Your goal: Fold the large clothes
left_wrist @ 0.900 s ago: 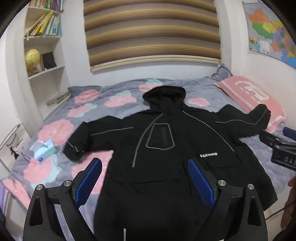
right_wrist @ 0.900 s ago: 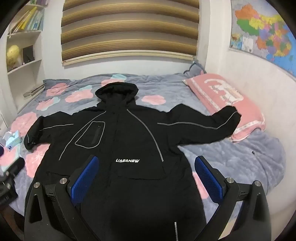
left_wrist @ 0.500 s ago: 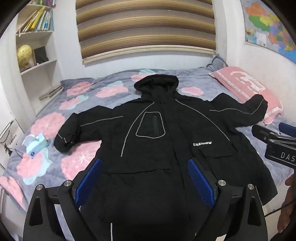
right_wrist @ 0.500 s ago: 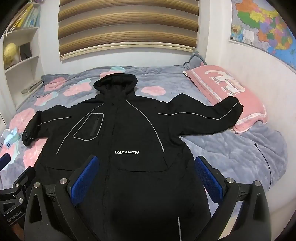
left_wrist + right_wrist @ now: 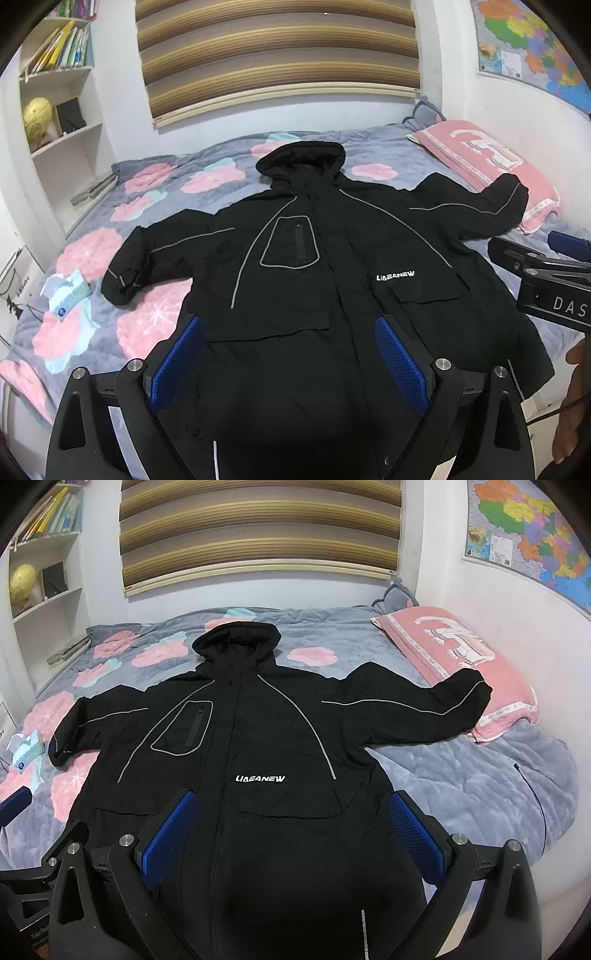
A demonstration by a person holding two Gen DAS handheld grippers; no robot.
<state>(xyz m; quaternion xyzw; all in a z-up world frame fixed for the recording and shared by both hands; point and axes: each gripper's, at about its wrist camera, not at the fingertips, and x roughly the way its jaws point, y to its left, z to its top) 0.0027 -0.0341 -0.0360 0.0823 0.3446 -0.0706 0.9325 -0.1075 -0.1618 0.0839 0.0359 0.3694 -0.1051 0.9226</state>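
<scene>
Surveying stage, as I judge it: no fold begun. Black hooded jacket [image 5: 258, 746] lies face-up and spread flat on the bed [image 5: 480, 775], hood toward the window blind [image 5: 258, 535], hem toward the camera. Both sleeves extended outward. Sleeve on the image right [image 5: 424, 709] ends with its cuff resting on the pink pillow [image 5: 461, 646]; sleeve on the image left [image 5: 147, 258] ends near a small tissue packet [image 5: 70, 295] on the quilt, not touching it as far as I can tell.

Left gripper [image 5: 288, 358]: jaws wide, nothing between the blue pads, hovering over the lower front of the jacket, angled downward. Right gripper [image 5: 291, 830]: same, jaws wide and empty, above the hem region right of the zip line. In the left wrist view the right gripper's body shows at the right edge; contact with cloth not evident for either.

Next move, judged: take a sleeve and carry it across the chest. That calls for lowering one gripper to a cuff or shoulder seam and pinching a single layer. Cuff on the pillow sits raised, so it may be the easier pick. Fabric looks thin and slippery; a shallow pinch could slide off.
</scene>
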